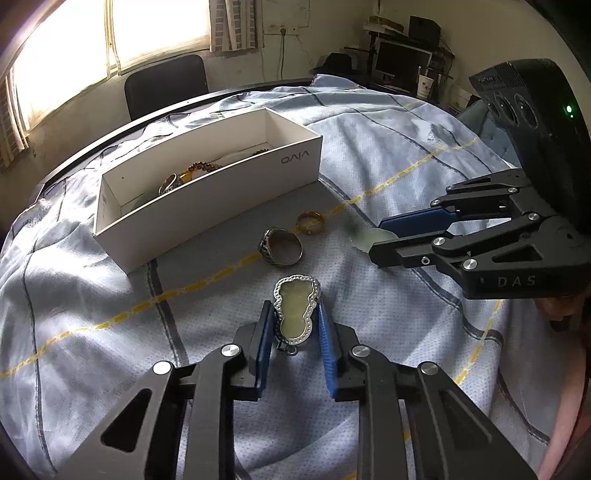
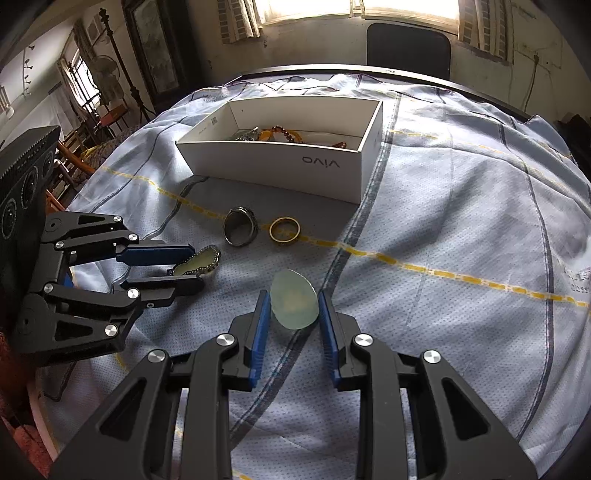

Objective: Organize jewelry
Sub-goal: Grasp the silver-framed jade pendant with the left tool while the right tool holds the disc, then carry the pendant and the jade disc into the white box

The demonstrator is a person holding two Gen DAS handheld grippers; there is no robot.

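The left gripper [image 1: 293, 317] is clamping a silver-rimmed pendant [image 1: 295, 314] by its edges, seemingly ready for boxing. To its right, the right gripper [image 2: 291, 306] is pinching a pale green stone [image 2: 294, 304] likewise. Ahead of both, the white box [image 2: 280, 166] is already holding beads, while two rings [image 2: 258, 229] are lying just short of it.

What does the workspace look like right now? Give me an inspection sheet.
Surface: table under a blue checked cloth, wrinkled.
Job's things: white box open, beads and other pieces inside; silver ring and gold ring loose on the cloth before it.
Clutter: nothing seen.
Grippers: left gripper shut on framed pendant; right gripper shut on pale green stone.
Cables: one hangs from a wall socket.
Surroundings: black chair, bright windows, monitor.
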